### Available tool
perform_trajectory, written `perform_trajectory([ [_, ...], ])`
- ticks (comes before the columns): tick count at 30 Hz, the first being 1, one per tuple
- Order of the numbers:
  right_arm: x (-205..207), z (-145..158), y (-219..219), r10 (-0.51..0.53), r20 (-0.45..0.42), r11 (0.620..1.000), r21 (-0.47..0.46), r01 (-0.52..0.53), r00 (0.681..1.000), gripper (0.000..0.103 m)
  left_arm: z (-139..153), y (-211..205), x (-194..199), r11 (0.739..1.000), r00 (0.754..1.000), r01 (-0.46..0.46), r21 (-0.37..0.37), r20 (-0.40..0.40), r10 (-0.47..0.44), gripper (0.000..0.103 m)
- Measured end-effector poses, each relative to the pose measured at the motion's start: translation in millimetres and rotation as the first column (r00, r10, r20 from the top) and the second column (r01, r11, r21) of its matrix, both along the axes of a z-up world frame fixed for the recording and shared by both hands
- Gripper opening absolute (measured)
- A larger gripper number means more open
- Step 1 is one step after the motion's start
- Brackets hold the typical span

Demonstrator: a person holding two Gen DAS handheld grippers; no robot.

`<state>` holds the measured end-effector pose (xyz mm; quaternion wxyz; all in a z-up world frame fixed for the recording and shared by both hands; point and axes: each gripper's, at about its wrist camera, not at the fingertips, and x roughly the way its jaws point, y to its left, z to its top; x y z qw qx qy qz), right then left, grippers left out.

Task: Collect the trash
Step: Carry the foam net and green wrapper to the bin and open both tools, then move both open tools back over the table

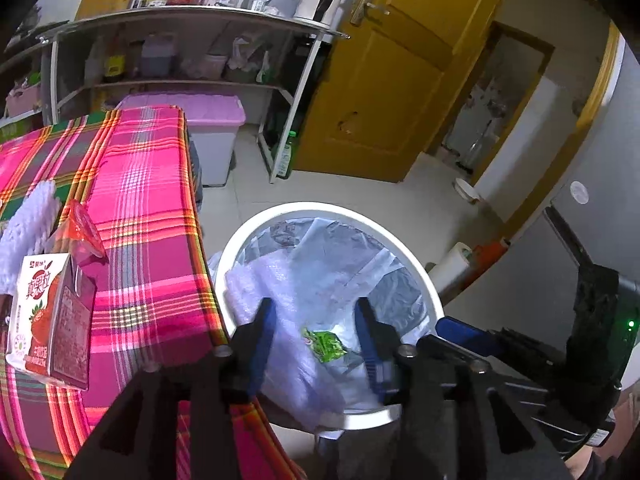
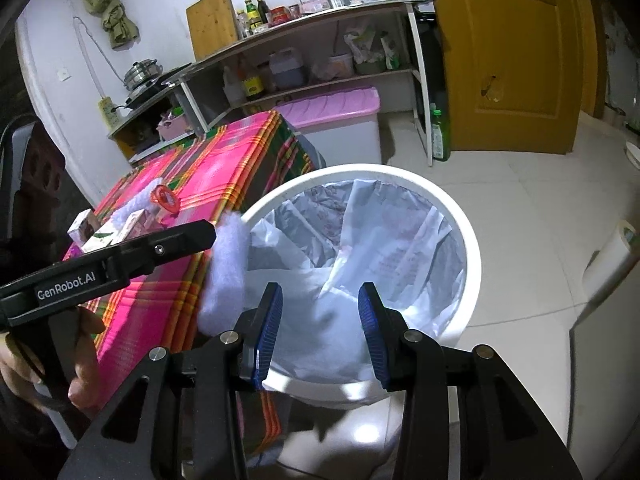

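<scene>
The left wrist view showed the left gripper (image 1: 316,344) spread wide over the white bin (image 1: 420,276), gripping nothing; a white foam sheet (image 1: 288,320) and a small green wrapper (image 1: 325,345) sat below it inside the liner. The right gripper (image 2: 320,332) hung parted and empty above the same bin. More trash waited on the plaid table (image 1: 140,200), left of the bin: a juice carton (image 1: 48,316), a red plastic cup (image 1: 80,232) and foam netting (image 1: 28,220). The carton looked light and stiff, probably best pinched across its flat sides; the cup seemed thin and crushable, the netting soft. The table edge stood just beside the bin rim, leaving open floor to the right.
</scene>
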<state>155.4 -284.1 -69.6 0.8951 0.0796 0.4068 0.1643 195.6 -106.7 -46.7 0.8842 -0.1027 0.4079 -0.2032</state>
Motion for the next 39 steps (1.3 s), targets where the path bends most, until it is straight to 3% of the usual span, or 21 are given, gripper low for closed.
perform_trajectory([
  [9,-9,13,-1,-0.004,0.036,1.0,0.006,0.004,0.999,0.041,16,3,-9,0.999,0.999,0.017,-0.035,0.05,-0.015,0.044],
  [17,-20,28,14,0.045,0.089,0.999,0.001,-0.045,0.995,0.041,29,22,-31,0.998,0.995,-0.028,-0.051,0.095,0.033,0.044],
  [27,-25,29,63,0.159,0.081,0.987,0.005,-0.16,0.984,0.041,35,82,-73,0.983,0.973,-0.183,0.013,0.145,0.179,0.044],
  [30,-23,28,77,0.19,0.07,0.981,0.019,-0.192,0.979,0.048,33,104,-82,0.972,0.962,-0.235,0.024,0.147,0.229,0.044],
  [39,-22,30,114,0.263,0.067,0.964,0.023,-0.265,0.962,0.052,23,159,-96,0.931,0.925,-0.362,0.05,0.142,0.352,0.044],
])
